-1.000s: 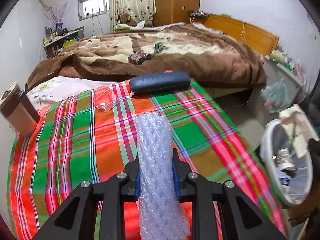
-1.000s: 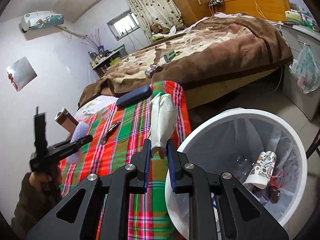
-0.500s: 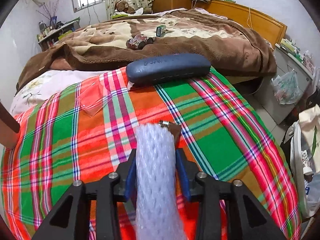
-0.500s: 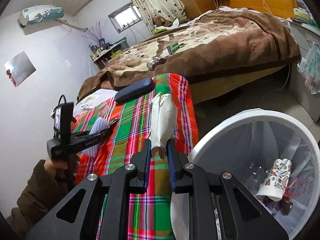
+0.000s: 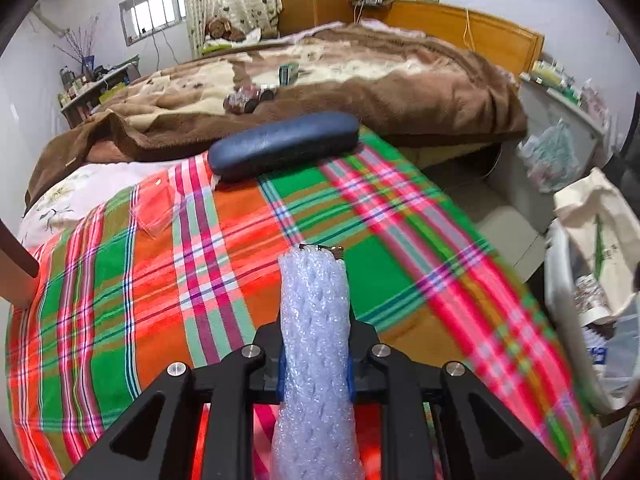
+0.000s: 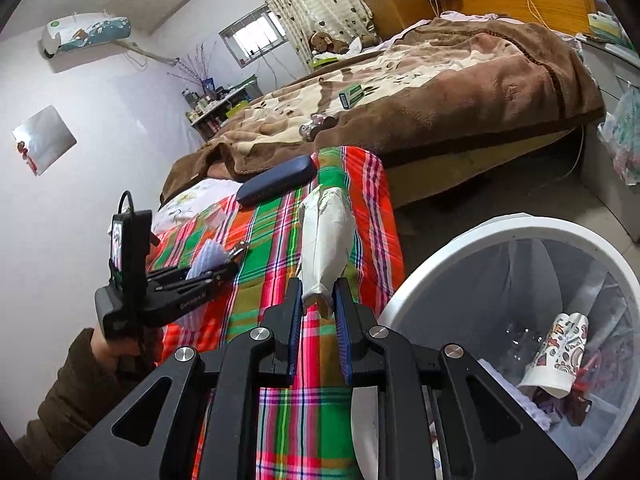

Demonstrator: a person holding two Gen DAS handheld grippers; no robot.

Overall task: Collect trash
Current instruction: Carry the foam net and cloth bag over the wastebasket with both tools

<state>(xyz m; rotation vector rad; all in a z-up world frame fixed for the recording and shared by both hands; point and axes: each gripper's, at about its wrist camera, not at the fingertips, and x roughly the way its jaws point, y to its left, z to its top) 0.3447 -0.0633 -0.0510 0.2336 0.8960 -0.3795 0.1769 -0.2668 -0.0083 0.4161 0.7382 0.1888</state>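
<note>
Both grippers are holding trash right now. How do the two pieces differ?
The bubble wrap roll in the left gripper is translucent, bumpy plastic; the crumpled paper in the right gripper is opaque, off-white and creased. The paper hangs beside the white bin; the bubble wrap is over the plaid blanket. Both are long pieces clamped between shut fingers.

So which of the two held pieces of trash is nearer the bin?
The white crumpled paper in the right gripper, right beside the white bin's rim. The bubble wrap roll, in the left gripper, hangs over the plaid cloth.
</note>
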